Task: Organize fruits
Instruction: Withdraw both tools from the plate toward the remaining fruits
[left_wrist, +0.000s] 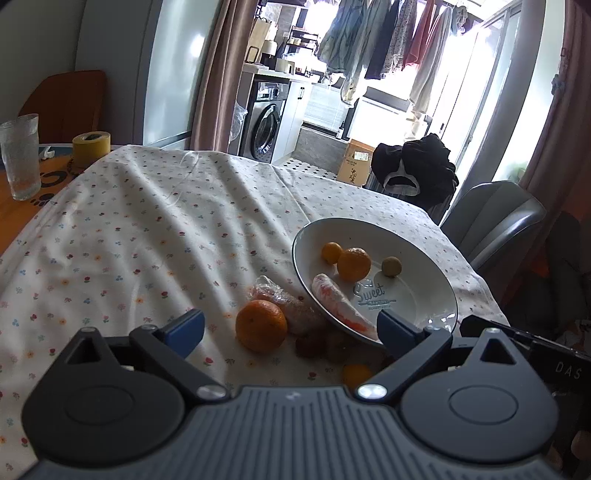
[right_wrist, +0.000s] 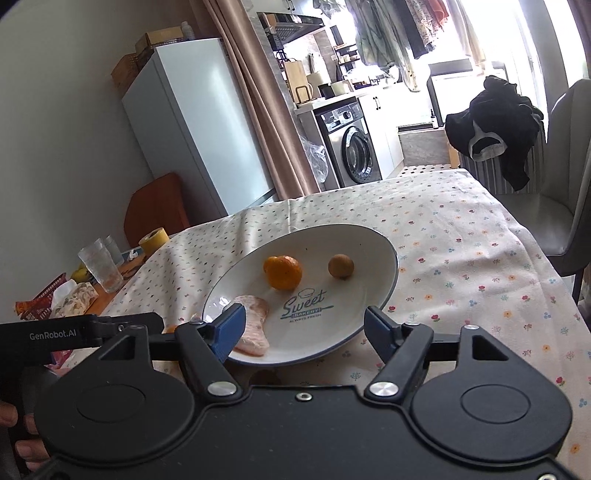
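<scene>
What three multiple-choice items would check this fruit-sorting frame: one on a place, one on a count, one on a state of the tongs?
1. Where does the big orange nearest the left tongs lie?
A. On the tablecloth, beside the plate
B. Inside the plate
C. On the grey chair

2. In the left wrist view, how many orange citrus fruits lie inside the plate?
A. None
B. Two
C. Five

3. How do the right tongs stand?
A. Shut on the brown fruit
B. Shut on the plate rim
C. Open, holding nothing

Key: 1 A, the orange rests on the floral cloth left of the rim. 2 B, a small one and a larger one sit side by side. 3 C, the blue pads stand apart with only the plate beyond them.
</scene>
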